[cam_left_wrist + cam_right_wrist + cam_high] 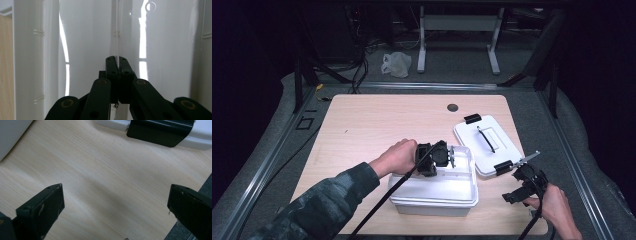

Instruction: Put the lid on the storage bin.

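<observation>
A white plastic bin [434, 195] stands open near the table's front edge. My left gripper [438, 159] reaches down into it from the bin's far rim, held by a hand in a camouflage sleeve. In the left gripper view its jaws [116, 60] are pressed together against the glossy white inside of the bin [85, 37], and I see nothing between them. The bin's white lid [488, 142] lies flat to the right, with a black latch [503, 167] at its near end. My right gripper [514, 186] hovers just in front of that latch [160, 131], jaws wide open [115, 192] over bare wood.
The light wooden table [377, 125] has a small round hole [452, 107] at its far edge. A second black latch [472, 118] sits on the lid's far end. Beyond the table are grey floor, metal desk legs and a white bag [396, 63].
</observation>
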A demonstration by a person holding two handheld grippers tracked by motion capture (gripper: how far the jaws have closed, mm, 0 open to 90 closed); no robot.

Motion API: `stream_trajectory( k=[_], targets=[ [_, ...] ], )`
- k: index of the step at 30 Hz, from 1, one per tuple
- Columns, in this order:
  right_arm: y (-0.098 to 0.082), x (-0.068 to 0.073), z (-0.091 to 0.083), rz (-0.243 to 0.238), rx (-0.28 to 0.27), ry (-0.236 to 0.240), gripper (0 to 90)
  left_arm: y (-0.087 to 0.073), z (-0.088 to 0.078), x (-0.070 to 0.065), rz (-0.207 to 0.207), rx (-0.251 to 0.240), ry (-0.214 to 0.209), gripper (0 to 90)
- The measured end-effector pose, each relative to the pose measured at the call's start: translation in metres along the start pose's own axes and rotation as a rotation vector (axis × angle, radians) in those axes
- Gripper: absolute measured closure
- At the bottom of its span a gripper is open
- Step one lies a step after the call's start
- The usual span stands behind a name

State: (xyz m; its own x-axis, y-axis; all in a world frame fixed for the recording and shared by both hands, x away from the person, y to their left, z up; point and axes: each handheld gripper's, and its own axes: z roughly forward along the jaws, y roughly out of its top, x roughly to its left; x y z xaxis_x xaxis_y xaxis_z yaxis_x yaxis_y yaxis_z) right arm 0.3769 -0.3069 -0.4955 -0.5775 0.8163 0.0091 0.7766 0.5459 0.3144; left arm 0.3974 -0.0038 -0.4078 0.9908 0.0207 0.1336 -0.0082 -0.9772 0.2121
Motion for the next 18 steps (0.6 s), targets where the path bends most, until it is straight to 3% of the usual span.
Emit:
stream_trajectory(
  k=[18],
  targets=[
    [-0.0002,-0.0004,0.001,0.001,0.009,0.002,0.7,-0.0088,-0.0021,-0.0007,-0.02,-0.099,-0.008,89.1]
  ],
)
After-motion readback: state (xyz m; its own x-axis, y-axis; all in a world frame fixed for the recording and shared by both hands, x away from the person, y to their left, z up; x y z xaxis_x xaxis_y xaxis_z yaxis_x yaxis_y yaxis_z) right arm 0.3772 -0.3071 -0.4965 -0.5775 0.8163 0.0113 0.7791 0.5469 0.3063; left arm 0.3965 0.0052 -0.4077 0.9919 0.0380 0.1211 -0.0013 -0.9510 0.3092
